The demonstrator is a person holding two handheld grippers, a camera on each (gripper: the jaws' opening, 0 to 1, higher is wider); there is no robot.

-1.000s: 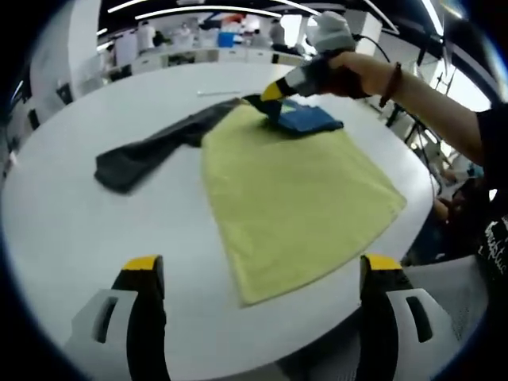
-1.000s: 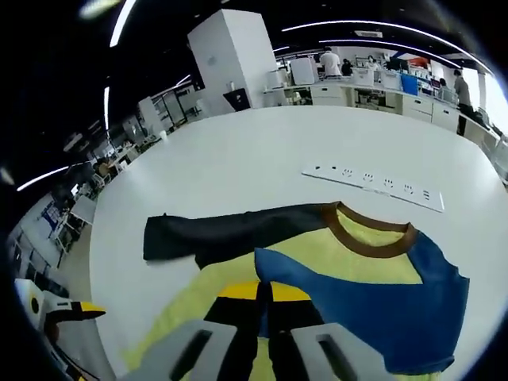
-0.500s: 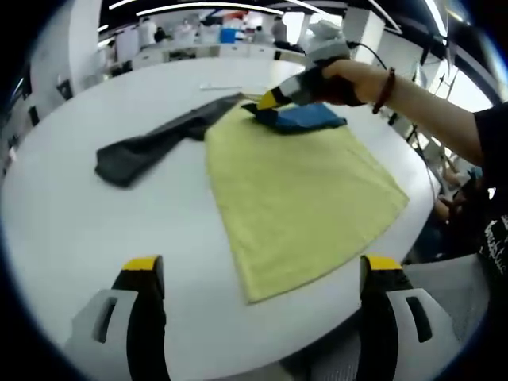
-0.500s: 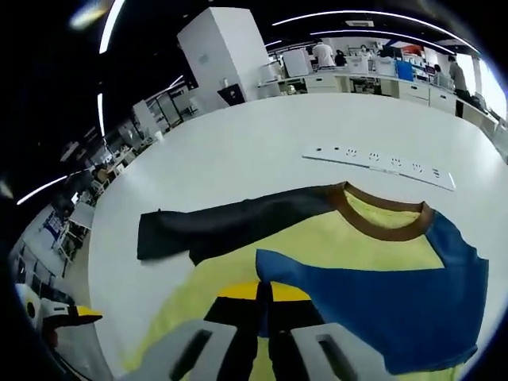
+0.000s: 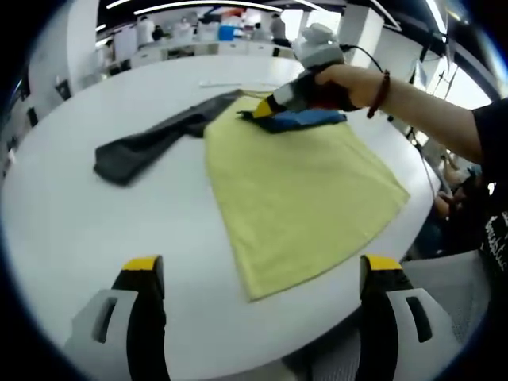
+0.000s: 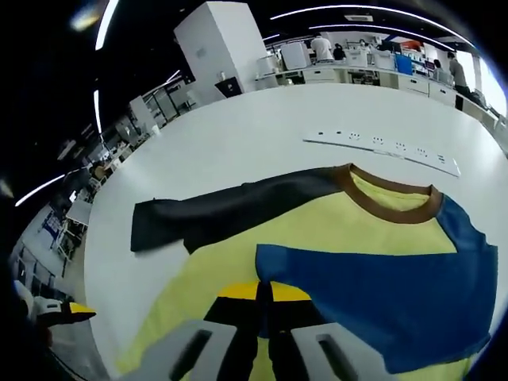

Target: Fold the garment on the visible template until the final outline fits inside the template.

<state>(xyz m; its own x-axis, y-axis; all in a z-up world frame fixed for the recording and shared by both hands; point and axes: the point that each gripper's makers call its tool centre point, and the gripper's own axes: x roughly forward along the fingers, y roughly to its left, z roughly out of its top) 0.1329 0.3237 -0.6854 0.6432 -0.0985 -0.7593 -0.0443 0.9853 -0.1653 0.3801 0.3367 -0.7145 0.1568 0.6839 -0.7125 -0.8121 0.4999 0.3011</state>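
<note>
Pinching blue sleeve: right gripper jaws closed | left gripper jaws wide | shirt hem cut off

Left gripper hung with jaws spread wide, nothing between. Right gripper had yellow tips pressed together, pinching cloth edge. Person's hand gripped its handle, forearm outstretched.

Beyond the white table stood a white pillar, desks and long ceiling lights.
</note>
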